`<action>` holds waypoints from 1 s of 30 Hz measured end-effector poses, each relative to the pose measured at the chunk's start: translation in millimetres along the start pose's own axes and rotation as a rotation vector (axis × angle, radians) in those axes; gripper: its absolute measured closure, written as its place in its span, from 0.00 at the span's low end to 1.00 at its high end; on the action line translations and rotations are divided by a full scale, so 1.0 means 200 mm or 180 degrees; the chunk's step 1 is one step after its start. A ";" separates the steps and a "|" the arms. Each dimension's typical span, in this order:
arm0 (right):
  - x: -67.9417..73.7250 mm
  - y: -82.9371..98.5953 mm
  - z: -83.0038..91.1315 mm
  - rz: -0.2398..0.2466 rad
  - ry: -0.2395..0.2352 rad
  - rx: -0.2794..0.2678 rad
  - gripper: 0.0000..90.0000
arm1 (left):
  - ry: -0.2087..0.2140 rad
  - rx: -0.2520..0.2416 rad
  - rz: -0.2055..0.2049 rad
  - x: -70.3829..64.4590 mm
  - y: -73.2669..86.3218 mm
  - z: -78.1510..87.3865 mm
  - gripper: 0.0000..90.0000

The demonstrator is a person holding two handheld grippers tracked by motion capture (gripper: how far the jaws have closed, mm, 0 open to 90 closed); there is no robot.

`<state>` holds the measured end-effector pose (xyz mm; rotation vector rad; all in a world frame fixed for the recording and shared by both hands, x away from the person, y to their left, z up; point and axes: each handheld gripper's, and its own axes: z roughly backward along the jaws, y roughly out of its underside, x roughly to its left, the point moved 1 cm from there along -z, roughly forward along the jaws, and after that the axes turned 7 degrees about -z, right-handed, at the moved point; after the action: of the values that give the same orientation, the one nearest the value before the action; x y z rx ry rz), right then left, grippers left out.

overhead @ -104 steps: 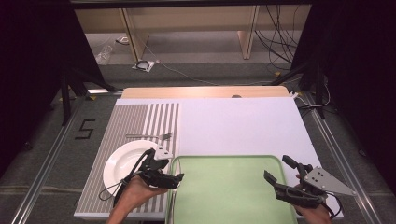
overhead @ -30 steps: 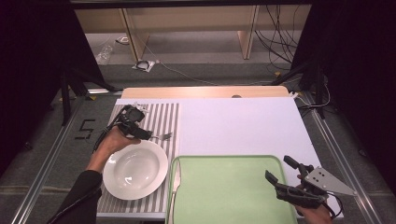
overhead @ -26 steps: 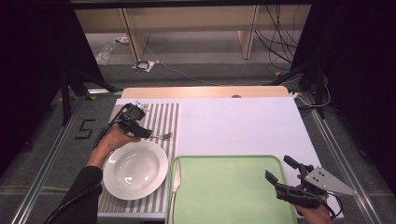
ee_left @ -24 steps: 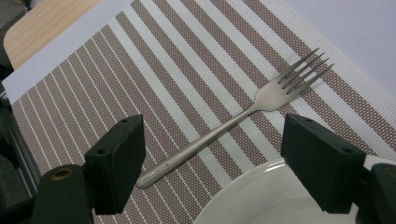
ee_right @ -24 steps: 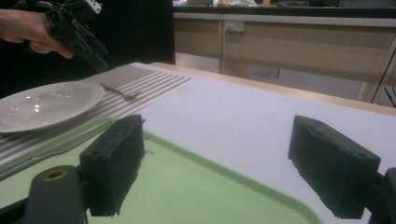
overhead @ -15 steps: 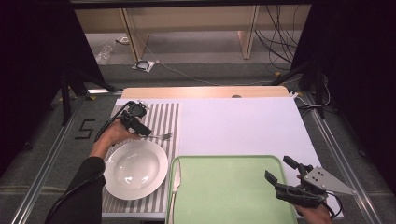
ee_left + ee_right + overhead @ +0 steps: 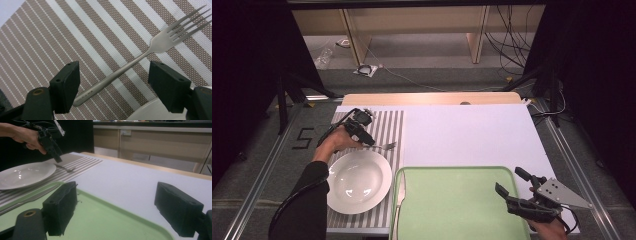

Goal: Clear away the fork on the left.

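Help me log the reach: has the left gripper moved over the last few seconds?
Yes. The left gripper went from the white plate's near edge, by the green tray, to beyond the plate, jaws open over the fork.

The person's left forearm, in a dark sleeve, reached forward from the bottom edge of the high view, the bare left hand [image 7: 333,142] wrapped around the black two-jaw left gripper [image 7: 368,141]. That gripper pointed downward, its jaws spread wide apart with nothing between the pads. The right hand [image 7: 548,230] sat low at the near right, holding the black right gripper [image 7: 510,187] level, jaws likewise parted and empty, grey three-cornered plate on top.
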<state>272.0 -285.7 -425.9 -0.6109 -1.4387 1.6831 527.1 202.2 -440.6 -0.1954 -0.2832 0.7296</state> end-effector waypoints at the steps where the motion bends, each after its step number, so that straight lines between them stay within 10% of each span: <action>1: 0.00 0.00 0.00 -0.0005 0.0004 -0.0003 0.21 | -0.0002 0.0059 -0.0053 0.00 0.00 -0.01 0.29; 30: 0.00 0.00 0.00 0.0000 0.0000 0.0002 0.21 | 0.0111 0.0340 -0.0377 -0.03 -0.04 -0.12 0.56</action>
<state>271.7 -286.0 -425.6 -0.6108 -1.4379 1.6836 535.6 191.5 -462.2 -0.0890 -0.2201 0.6217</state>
